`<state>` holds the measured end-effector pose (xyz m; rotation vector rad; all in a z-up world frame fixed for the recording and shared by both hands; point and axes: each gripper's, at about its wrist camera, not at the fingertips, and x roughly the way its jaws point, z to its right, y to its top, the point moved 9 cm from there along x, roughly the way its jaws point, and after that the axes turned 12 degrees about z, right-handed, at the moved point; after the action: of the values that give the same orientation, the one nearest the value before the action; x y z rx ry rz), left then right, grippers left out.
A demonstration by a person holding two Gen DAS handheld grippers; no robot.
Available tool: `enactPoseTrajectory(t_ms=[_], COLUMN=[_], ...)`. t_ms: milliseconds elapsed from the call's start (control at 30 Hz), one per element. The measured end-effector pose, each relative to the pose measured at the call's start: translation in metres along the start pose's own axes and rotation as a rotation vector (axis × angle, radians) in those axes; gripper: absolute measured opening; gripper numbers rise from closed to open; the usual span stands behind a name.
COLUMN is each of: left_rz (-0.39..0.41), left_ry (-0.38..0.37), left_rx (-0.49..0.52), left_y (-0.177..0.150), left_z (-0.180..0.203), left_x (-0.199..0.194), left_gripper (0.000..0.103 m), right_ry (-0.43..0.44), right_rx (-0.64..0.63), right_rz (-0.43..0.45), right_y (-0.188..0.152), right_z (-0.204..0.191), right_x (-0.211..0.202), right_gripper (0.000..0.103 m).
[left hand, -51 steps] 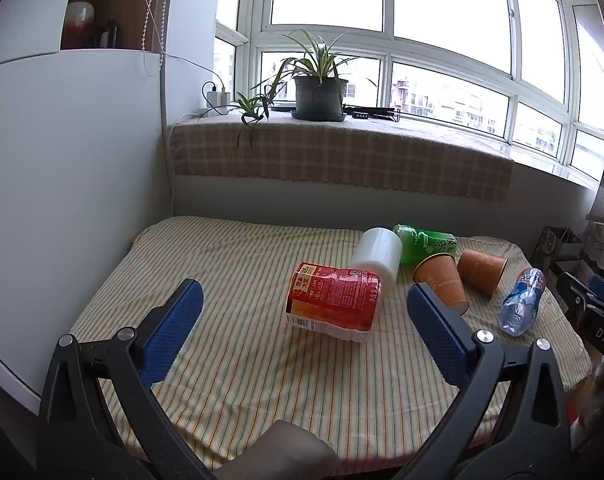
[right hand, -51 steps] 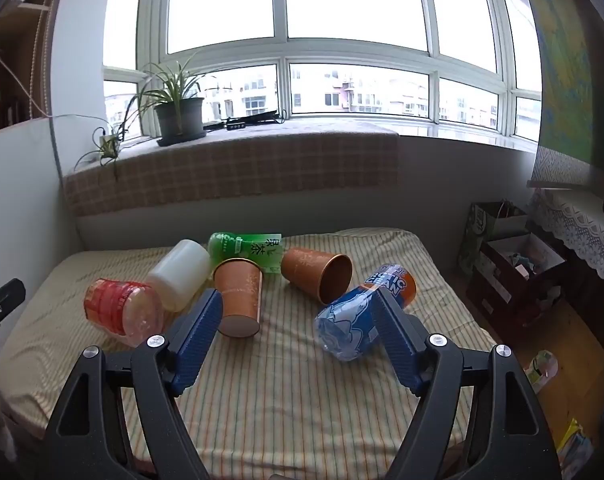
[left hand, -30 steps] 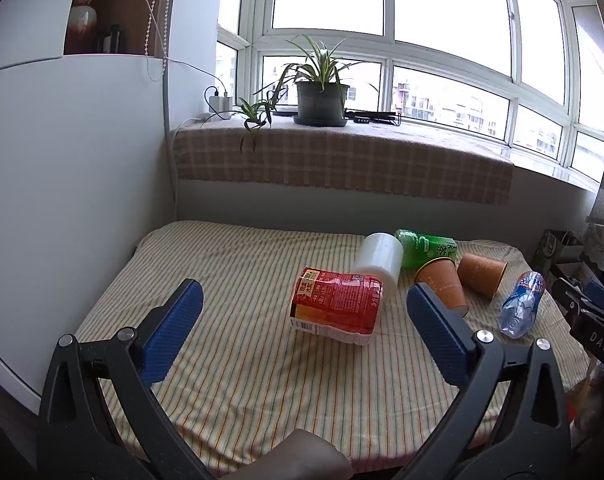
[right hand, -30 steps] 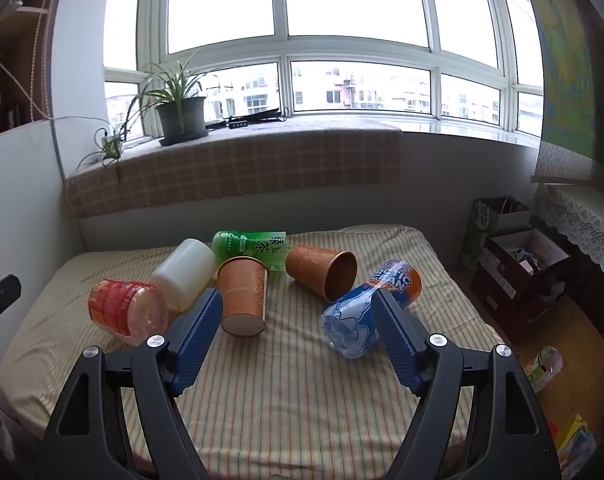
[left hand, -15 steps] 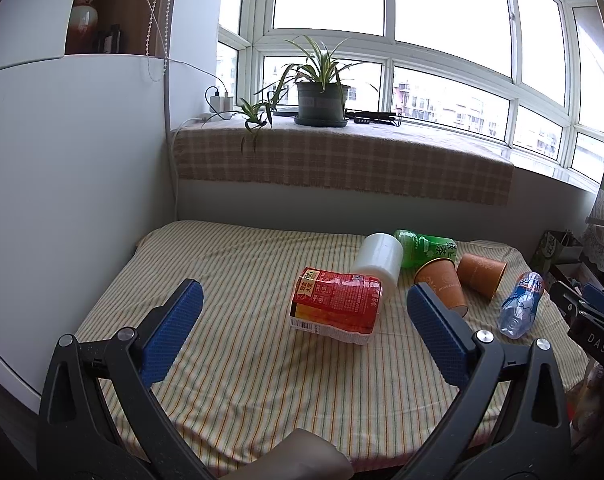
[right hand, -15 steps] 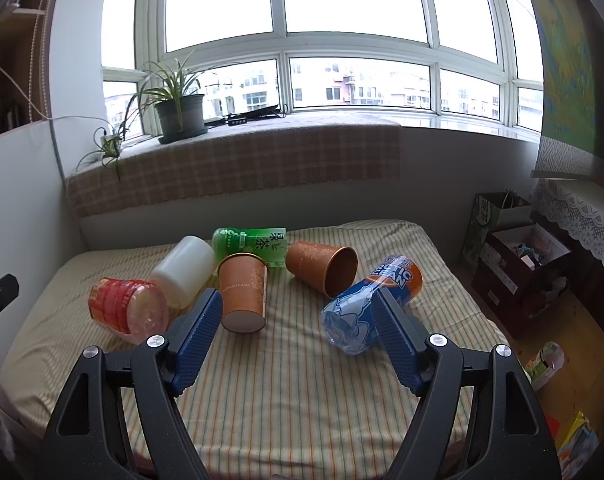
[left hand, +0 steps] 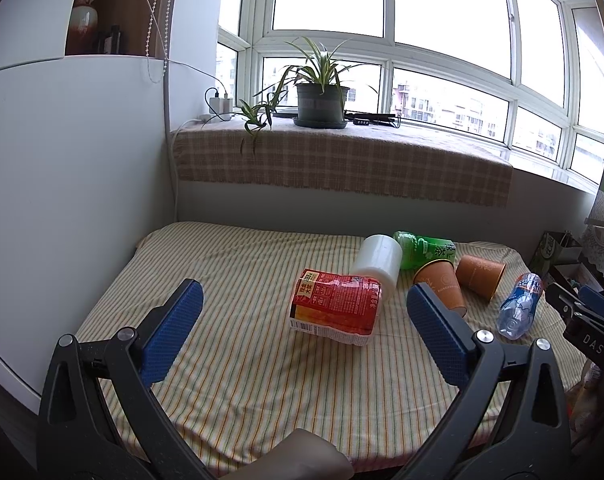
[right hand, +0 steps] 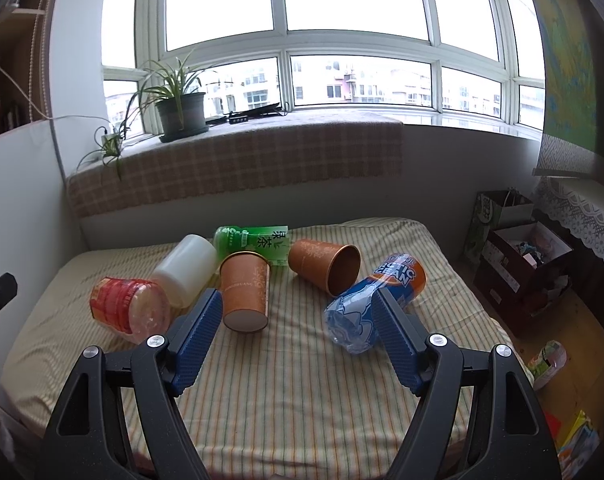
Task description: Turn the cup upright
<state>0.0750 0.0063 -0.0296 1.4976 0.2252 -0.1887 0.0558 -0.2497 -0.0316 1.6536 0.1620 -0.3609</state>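
Two orange paper cups lie on their sides on a striped cloth-covered table [right hand: 302, 380]. One cup [right hand: 246, 292] [left hand: 442, 285] points its base toward me. The other cup [right hand: 325, 265] [left hand: 480, 275] shows its open mouth at the right. My right gripper [right hand: 297, 322] is open and empty, hovering in front of the cups. My left gripper [left hand: 304, 320] is open and empty, farther left, above the table's near side.
A red noodle pack [left hand: 336, 306] [right hand: 127, 308], a white tub [right hand: 187, 270], a green tea bottle [right hand: 257, 242] and a blue-and-orange bottle [right hand: 376, 296] lie beside the cups. A potted plant [left hand: 321, 100] stands on the windowsill. Boxes [right hand: 522, 260] stand on the floor at the right.
Both views have shifted only slightly; the right gripper has edged a little closer to the cups. Nothing on the table has moved.
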Motion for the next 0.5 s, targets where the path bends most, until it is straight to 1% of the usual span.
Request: enactPoseTrajectory(t_ms=[500], left_rz=[0.001], left_ry=[0.001], left_rx=[0.0], left_y=[-0.0004], left_z=[0.0002], left_x=[-0.0005], left_gripper=[0.103], right_ry=[0.007], right_rx=[0.001], right_rz=[-0.008], right_y=[-0.0013], right_z=[-0.0022], right_x=[0.0012], right_gripper=[0.076])
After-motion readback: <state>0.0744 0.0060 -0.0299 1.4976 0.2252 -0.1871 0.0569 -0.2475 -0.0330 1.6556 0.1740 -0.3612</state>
